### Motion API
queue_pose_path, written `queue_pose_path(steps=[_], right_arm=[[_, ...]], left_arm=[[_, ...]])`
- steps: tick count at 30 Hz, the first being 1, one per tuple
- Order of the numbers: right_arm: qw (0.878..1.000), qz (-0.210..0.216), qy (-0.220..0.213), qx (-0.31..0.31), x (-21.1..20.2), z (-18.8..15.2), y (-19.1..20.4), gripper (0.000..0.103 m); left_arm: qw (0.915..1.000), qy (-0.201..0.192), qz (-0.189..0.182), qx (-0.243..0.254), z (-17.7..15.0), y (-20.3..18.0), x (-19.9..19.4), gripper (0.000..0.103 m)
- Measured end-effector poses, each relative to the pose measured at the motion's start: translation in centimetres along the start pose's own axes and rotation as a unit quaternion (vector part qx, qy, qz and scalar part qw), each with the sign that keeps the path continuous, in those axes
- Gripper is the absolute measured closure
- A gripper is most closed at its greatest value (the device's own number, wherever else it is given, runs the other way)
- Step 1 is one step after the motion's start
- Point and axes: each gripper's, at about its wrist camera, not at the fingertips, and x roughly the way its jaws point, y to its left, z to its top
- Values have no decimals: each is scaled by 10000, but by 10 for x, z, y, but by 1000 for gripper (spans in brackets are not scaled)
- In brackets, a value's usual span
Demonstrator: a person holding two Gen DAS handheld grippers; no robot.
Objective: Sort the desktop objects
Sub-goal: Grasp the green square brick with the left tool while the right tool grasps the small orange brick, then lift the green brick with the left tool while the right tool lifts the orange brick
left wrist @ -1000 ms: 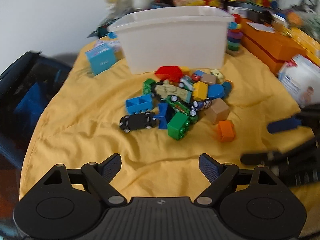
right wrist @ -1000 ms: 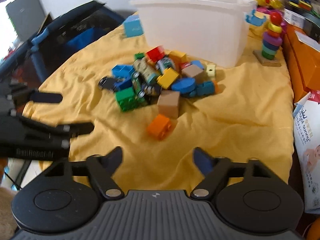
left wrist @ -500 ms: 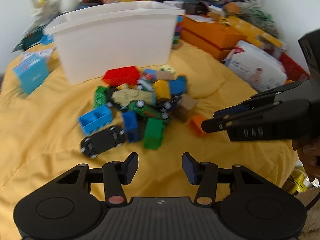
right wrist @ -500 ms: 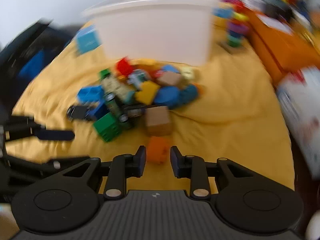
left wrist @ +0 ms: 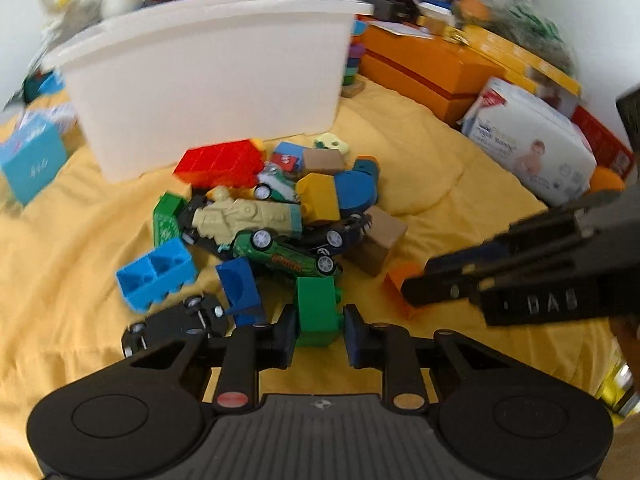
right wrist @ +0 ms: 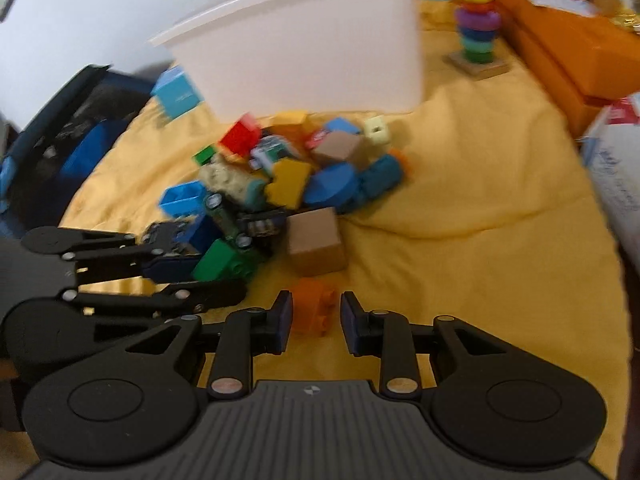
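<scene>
Both claws are on the pick-up: the left claw (left wrist: 318,334) straddles the green brick (left wrist: 316,310) and the right claw (right wrist: 313,322) the orange brick (right wrist: 312,306), both parted, nothing clamped yet. Both bricks lie at the toy pile's near edge, in front of the white bin (left wrist: 208,76). Next, I'd say: squeeze shut, lift clear, carry to the bin.

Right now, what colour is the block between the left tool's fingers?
Green, clearest in the left wrist view.

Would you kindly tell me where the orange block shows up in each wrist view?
Left wrist: orange block sits right of centre, partly hidden behind the right tool.
Right wrist: it lies low centre, between that tool's fingers.
Shared landmark: white bin behind the pile.
</scene>
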Motion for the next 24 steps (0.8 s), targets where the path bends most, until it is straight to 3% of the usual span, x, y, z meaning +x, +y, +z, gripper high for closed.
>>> queue_pose_path(steps=[3, 6, 13, 18, 22, 24], right_arm=[[9994, 304, 115, -69, 6, -1, -2, 74], [9985, 378, 40, -390, 6, -1, 0, 76], [9879, -71, -118, -1542, -15, -2, 10, 76], [9608, -747, -45, -2669, -17, -13, 25, 76], [9603, -731, 45, -2691, -10, -18, 29, 76], [9599, -766, -3, -2698, -9, -21, 29, 76]], left_arm=[[9975, 99, -310, -635, -3, 8, -3, 76], [9885, 178, -690, -1335, -11, 13, -14, 76], [9596, 339, -1447, -2390, -37, 10, -30, 76], [9473, 498, -1558, -2755, -45, 11, -15, 76], [9466, 461, -1380, -2876, -48, 20, -13, 76], [9523, 394, -1206, -2776, -45, 22, -15, 74]])
